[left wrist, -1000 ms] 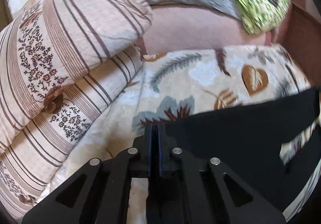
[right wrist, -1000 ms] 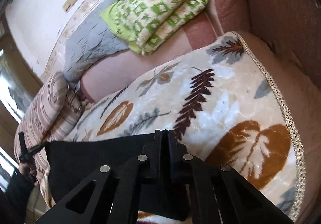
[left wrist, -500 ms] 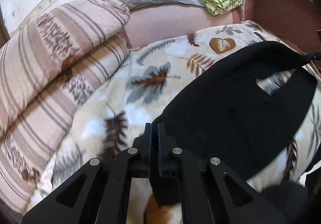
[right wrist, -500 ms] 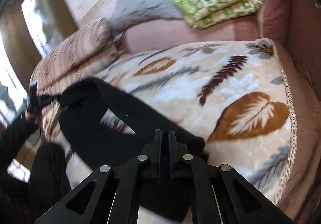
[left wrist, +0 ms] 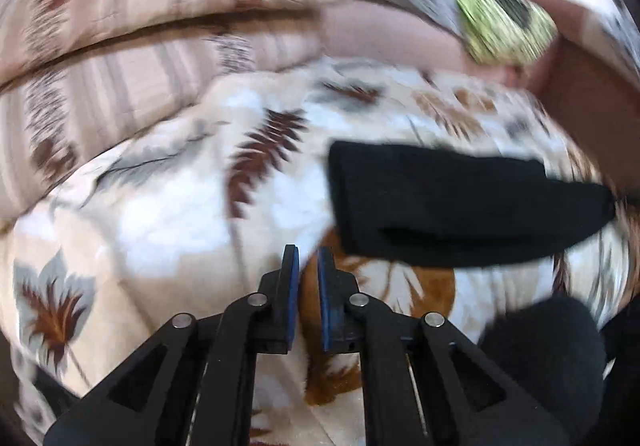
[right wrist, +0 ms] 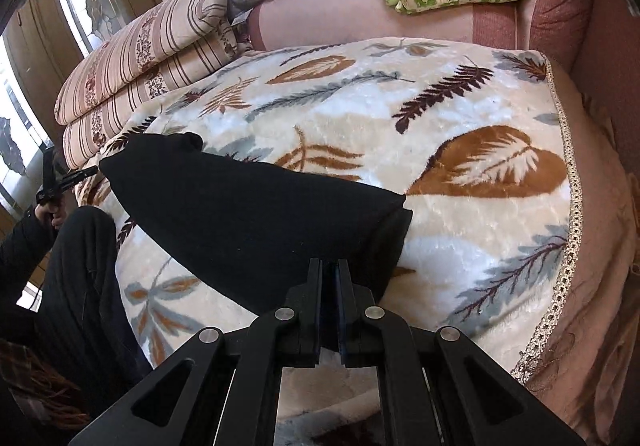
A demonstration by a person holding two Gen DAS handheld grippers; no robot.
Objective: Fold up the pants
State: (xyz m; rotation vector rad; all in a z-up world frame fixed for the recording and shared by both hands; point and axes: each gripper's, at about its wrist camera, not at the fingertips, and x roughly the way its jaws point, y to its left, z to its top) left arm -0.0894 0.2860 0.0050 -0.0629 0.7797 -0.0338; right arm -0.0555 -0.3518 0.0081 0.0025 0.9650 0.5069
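Right wrist view: pants (right wrist: 256, 218) folded into a flat black slab on leaf blanket (right wrist: 460, 254), right gripper (right wrist: 329, 278) pinched shut on near edge, left gripper (left wrist: 307, 266) parted, empty, pants beyond-right — further fold likely left.

daylight from window (right wrist: 80, 2) | left view motion-blurred | right view sharp | fisheye edges

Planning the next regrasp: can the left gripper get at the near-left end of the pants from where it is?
Probably yes. The left gripper is open and empty, the black pants lie just ahead-right on the blanket, and nothing sits between.
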